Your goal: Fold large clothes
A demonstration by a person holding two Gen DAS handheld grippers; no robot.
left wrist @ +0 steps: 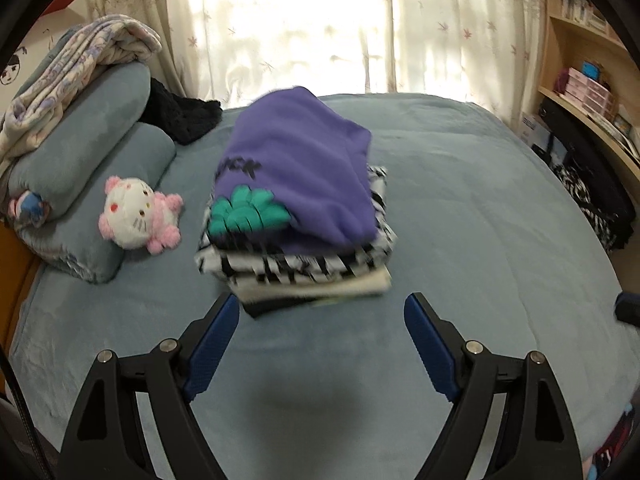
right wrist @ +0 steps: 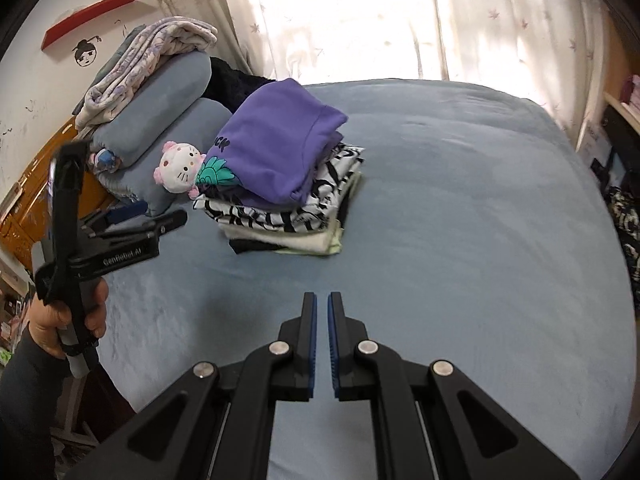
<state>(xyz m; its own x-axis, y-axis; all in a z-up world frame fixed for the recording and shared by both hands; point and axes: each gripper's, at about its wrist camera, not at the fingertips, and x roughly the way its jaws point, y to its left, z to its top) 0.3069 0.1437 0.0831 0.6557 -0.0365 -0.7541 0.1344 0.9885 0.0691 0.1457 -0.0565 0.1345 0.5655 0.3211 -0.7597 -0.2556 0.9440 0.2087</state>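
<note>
My left tongs stand wide apart with nothing between the blue pads, hanging over bare bed just short of the stack of folded clothes. My right tongs are closed, the two pads nearly meeting on nothing, and they point down at the blue bedspread with the stack well ahead and to the left. In the right wrist view my left hand grips the handle of the other tool at the left edge, apart from the clothes. The stack lies near the middle of the bed: a purple sweatshirt with black letters and a teal print is on top, folded; under it a black-and-white patterned garment, then a cream one, and something black at the bottom. Just left of the stack lies a white and pink cat plush, leaning on two blue-grey pillows that carry a folded floral blanket. A dark knitted item lies behind the pillows. Pale flowered curtains glow at the far side, and wooden shelves stand at the right.
</note>
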